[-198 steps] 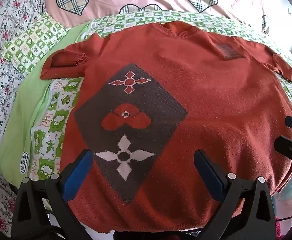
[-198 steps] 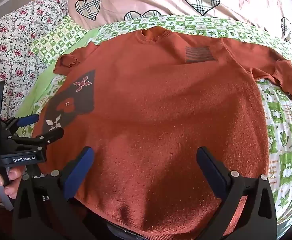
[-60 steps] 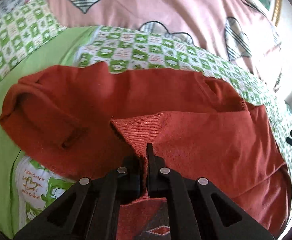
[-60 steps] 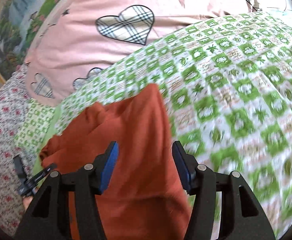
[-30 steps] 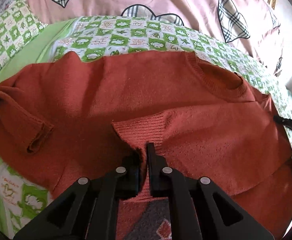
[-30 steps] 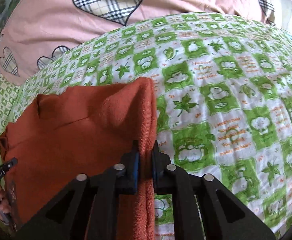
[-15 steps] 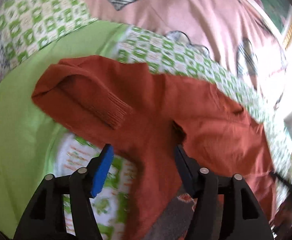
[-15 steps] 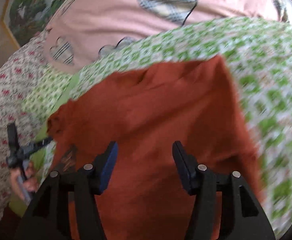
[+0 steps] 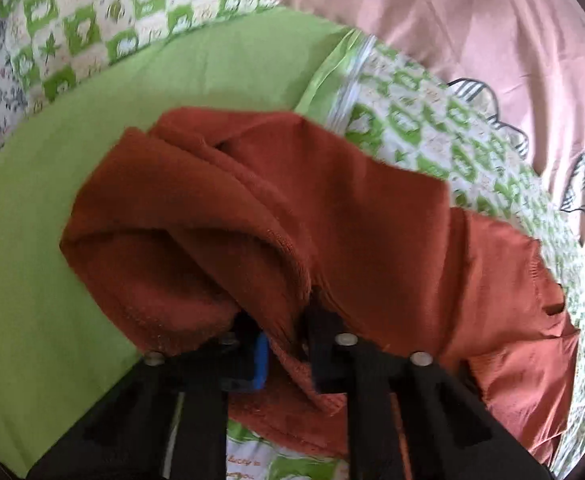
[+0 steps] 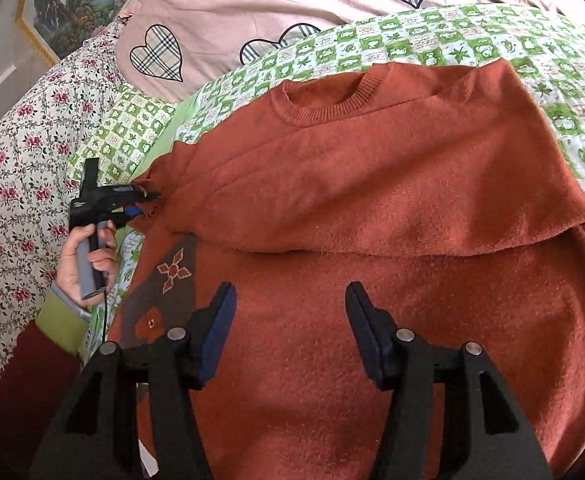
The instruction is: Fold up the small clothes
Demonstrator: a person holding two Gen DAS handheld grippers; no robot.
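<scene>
A rust-red knit sweater [image 10: 372,184] lies on the bed, its lower half folded up over the chest so the hem runs across the middle. Its brown diamond pattern [image 10: 164,280] shows at the left. My left gripper [image 9: 288,336] is shut on the sweater's left sleeve [image 9: 196,240], which bunches over the fingers. It also shows in the right wrist view [image 10: 144,200], at the sweater's left edge. My right gripper [image 10: 288,320] is open and empty, just above the sweater's folded lower part.
The bed has a green-and-white checked cover [image 10: 532,28], a plain green sheet [image 9: 52,240] at the left, a pink quilt with plaid hearts [image 10: 252,4] at the back and a floral sheet [image 10: 20,152] at far left.
My left gripper has let go of the hem, moved left and closed on the left sleeve. My right gripper has let go of the folded edge, opened and pulled back.
</scene>
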